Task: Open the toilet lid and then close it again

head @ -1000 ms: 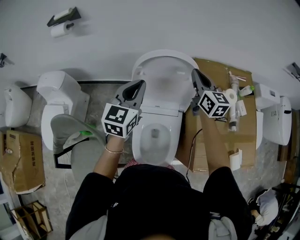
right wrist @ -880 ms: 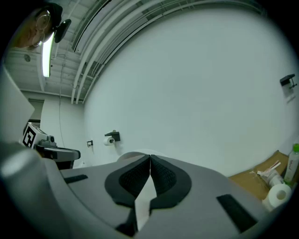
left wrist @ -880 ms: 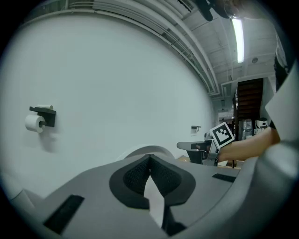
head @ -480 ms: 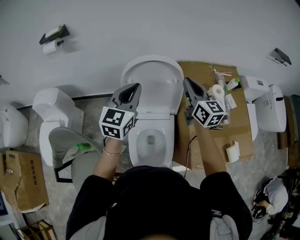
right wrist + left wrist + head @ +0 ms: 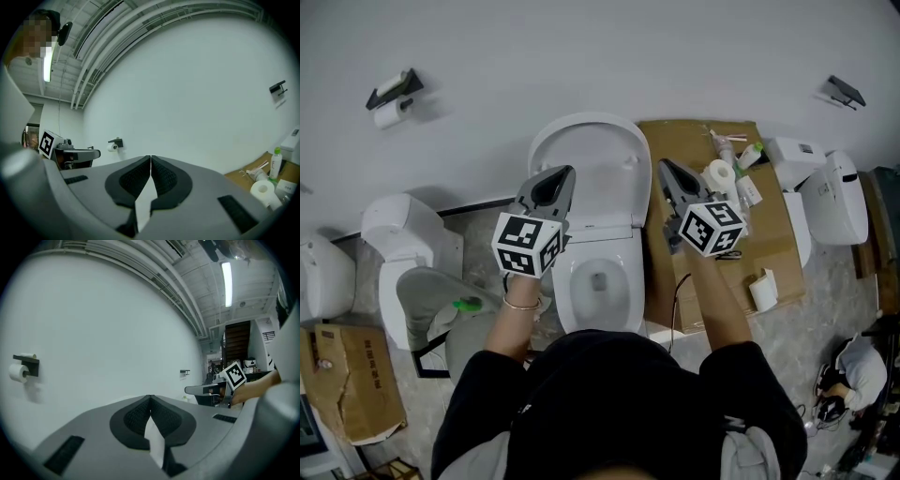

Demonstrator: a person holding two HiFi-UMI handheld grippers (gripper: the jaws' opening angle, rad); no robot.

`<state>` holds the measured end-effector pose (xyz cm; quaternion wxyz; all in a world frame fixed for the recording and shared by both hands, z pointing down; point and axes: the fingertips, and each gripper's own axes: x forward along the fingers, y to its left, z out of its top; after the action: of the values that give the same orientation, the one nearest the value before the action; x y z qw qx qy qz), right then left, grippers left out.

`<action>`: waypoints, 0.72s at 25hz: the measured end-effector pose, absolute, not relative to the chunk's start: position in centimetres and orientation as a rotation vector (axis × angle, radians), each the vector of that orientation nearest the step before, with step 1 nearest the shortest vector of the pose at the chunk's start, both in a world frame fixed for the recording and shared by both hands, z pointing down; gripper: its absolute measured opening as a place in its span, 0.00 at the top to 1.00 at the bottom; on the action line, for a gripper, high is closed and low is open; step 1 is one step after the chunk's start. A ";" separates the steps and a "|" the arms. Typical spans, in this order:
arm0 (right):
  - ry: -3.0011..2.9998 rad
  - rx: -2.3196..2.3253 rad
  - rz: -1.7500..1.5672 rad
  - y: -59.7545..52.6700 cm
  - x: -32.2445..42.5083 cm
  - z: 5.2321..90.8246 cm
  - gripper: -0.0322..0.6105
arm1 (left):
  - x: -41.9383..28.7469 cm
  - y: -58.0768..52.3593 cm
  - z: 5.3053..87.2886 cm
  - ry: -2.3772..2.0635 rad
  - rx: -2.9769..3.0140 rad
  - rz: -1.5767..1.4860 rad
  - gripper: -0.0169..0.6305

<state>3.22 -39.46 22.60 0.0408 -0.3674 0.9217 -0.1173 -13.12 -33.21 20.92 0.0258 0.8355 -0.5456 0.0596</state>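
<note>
The white toilet stands in the middle of the head view with its lid [image 5: 586,159] raised against the wall and the seat and bowl [image 5: 598,277] showing. My left gripper [image 5: 565,172] is shut and empty, held beside the lid's left edge. At the lid's right edge my right gripper [image 5: 664,165] is likewise shut on nothing. The left gripper [image 5: 150,397] in its own view faces the bare white wall, jaws closed together. The right gripper [image 5: 150,157] in its own view shows the same. I cannot tell whether either touches the lid.
A cardboard sheet [image 5: 724,272] to the right holds bottles and a paper roll [image 5: 719,174]. Other toilets stand at the left [image 5: 403,234] and right [image 5: 830,197]. A toilet-roll holder [image 5: 392,98] hangs on the wall; a cardboard box [image 5: 352,375] sits at the lower left.
The head view has swung, so the toilet sits further left in frame. Both grippers stay shut on either side of the raised lid, which has not moved.
</note>
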 end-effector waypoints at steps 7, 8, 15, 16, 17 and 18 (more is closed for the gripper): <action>2.825 -1.122 -0.357 -39.3 3.1 23.0 0.92 | -12.9 -32.7 20.6 -1.687 2.602 0.177 0.97; 2.823 -1.123 -0.359 -39.3 3.0 23.1 0.92 | -13.0 -32.7 20.5 -1.692 2.601 0.166 0.97; 2.837 -1.134 -0.377 -39.7 2.7 24.3 0.92 | -13.3 -32.7 20.8 -1.704 2.580 0.169 0.97; 2.840 -1.139 -0.376 -39.9 2.6 24.4 0.92 | -13.4 -32.7 20.8 -1.707 2.577 0.170 0.97; 2.843 -1.146 -0.374 -40.1 2.5 24.5 0.92 | -13.5 -32.7 20.8 -1.709 2.572 0.170 0.97; 2.845 -1.158 -0.371 -40.3 2.5 24.7 0.92 | -13.6 -32.7 20.8 -1.713 2.567 0.170 0.97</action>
<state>2.50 -40.28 24.72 0.0238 -0.3741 0.9193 -0.1200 -13.64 -32.73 20.83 0.0252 0.8303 -0.5541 0.0549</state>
